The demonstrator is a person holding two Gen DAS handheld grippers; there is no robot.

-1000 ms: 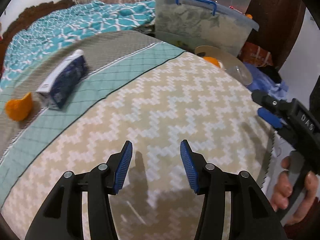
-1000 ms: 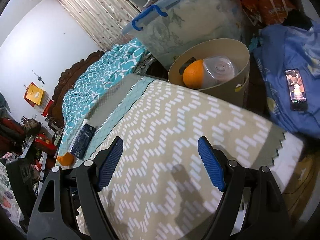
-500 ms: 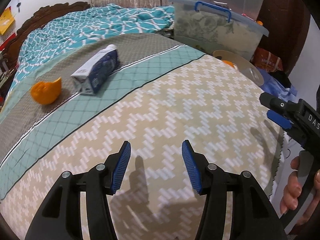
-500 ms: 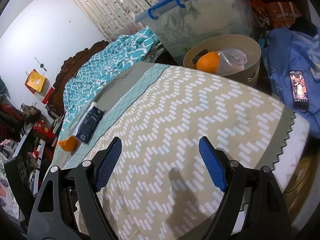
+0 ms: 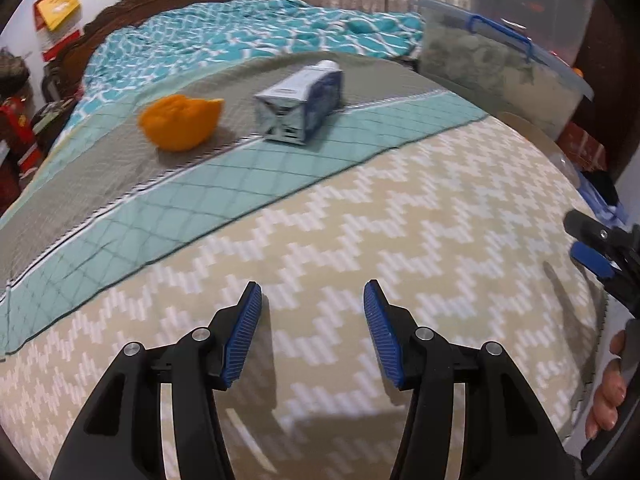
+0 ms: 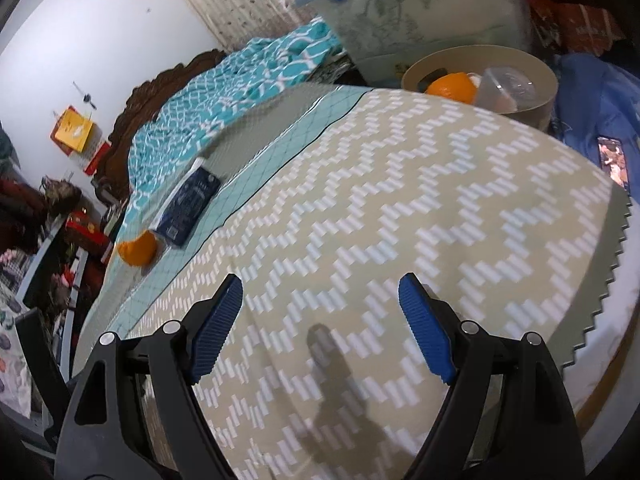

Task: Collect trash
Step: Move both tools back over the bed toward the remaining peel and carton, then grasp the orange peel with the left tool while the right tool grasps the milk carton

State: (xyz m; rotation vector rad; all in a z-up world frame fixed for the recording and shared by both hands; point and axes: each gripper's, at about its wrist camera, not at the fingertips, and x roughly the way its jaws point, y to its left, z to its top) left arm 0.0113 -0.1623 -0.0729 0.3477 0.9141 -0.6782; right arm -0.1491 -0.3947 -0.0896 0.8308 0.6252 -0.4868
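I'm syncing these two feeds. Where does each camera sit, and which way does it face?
Left wrist: on the left tongs, looking down across the zigzag bedspread at the orange peel and blue-and-white carton; right tongs and a hand show.
Right wrist: on the right tongs, facing the tan round bin.
Shared: bedspread, peel, carton.

Left gripper (image 5: 312, 328): black plastic arms, blue ribbed pads, silver round-headed screws at the pivots; right gripper (image 6: 320, 320): same build, black frame with triangular cut-outs, blue ribbed pads, silver screws; at the right edge of the left wrist view, a hand (image 5: 608, 396) on a black handle; no sleeve visible.
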